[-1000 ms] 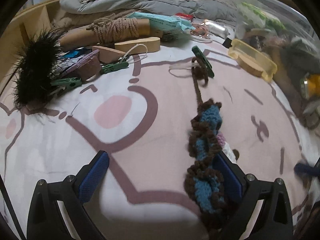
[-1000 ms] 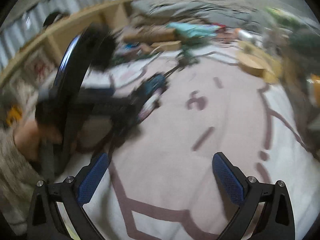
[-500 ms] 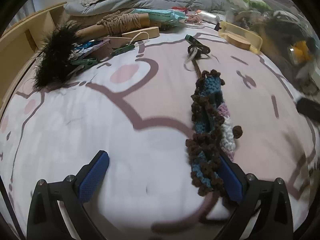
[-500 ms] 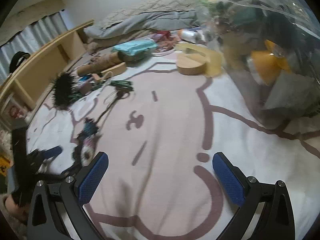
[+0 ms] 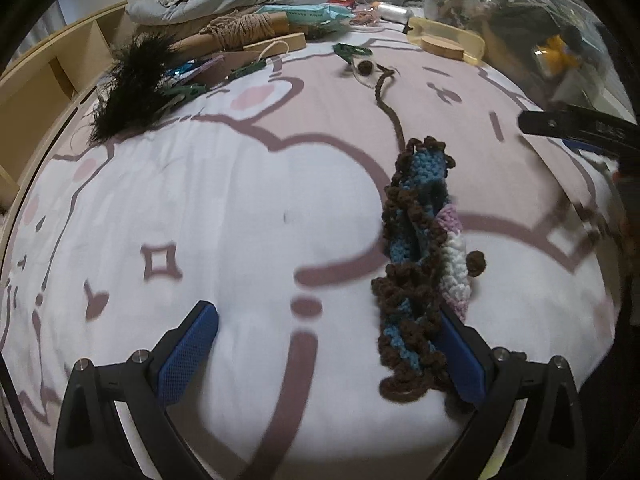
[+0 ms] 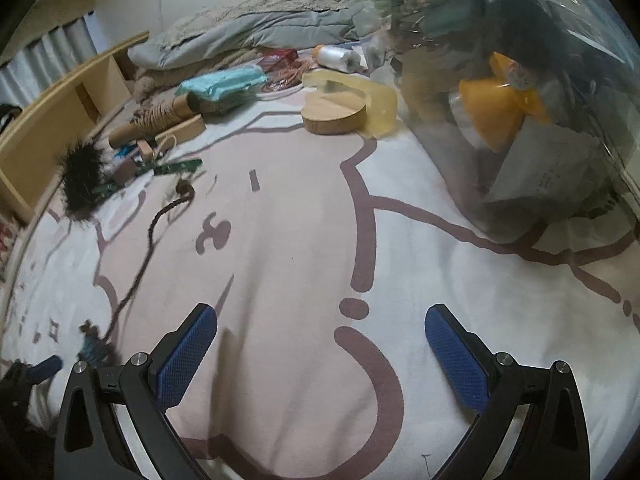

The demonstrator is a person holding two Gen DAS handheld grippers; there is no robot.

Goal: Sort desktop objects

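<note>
Crochet piece (image 5: 420,264), brown-edged with blue, white and lilac yarn: lies on the pink-and-white patterned bed cover (image 5: 200,208), its near end against the inner face of the right finger of the left tool (image 5: 326,350). Long brown cord (image 5: 390,112) runs from its far end toward a small brown bobble (image 5: 365,66).

Left tool: fingers spread wide; only the right one touches the crochet piece, the left stands apart over bare cover.

Right tool (image 6: 322,354): fingers spread wide, nothing between them, above the cover. Part of it shows at the right edge of the left wrist view.

Clear plastic bin (image 6: 532,92): far right in the right wrist view, filled with mixed items, among them an orange funnel-like thing (image 6: 496,108).

Heart-shaped wooden block (image 6: 334,114): just left of the bin, against a yellowish translucent box (image 6: 376,100).

Black feather tuft (image 5: 128,84): far left on the cover, beside green clothespins (image 5: 180,94).

Cardboard tube wound with twine (image 5: 236,34): behind the clothespins, next to flat wooden pieces.

Teal packet (image 6: 222,82) and a grey quilt (image 6: 256,30): at the far end of the bed.

Wooden shelf (image 6: 60,120): along the left side.
</note>
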